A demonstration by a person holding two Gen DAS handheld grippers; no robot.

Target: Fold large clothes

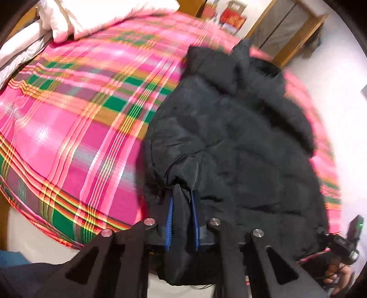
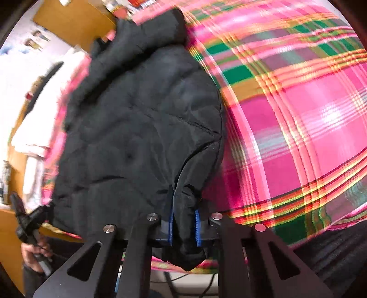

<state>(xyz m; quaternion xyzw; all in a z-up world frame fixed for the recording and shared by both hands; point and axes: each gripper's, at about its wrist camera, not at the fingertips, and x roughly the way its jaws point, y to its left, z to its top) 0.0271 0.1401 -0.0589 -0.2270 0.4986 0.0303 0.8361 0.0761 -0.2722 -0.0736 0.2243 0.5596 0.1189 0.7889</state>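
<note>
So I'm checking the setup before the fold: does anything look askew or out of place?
Nothing stands out. The black jacket lies on the plaid bedspread, its near hem pinched by the left gripper and the right gripper.

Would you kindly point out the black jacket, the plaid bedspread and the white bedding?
black jacket (image 1: pixel 240 137): left wrist view, quilted body.
plaid bedspread (image 1: pixel 80 114): left wrist view, bare pink area.
white bedding (image 1: pixel 96 16): left wrist view, bunched top.
</note>
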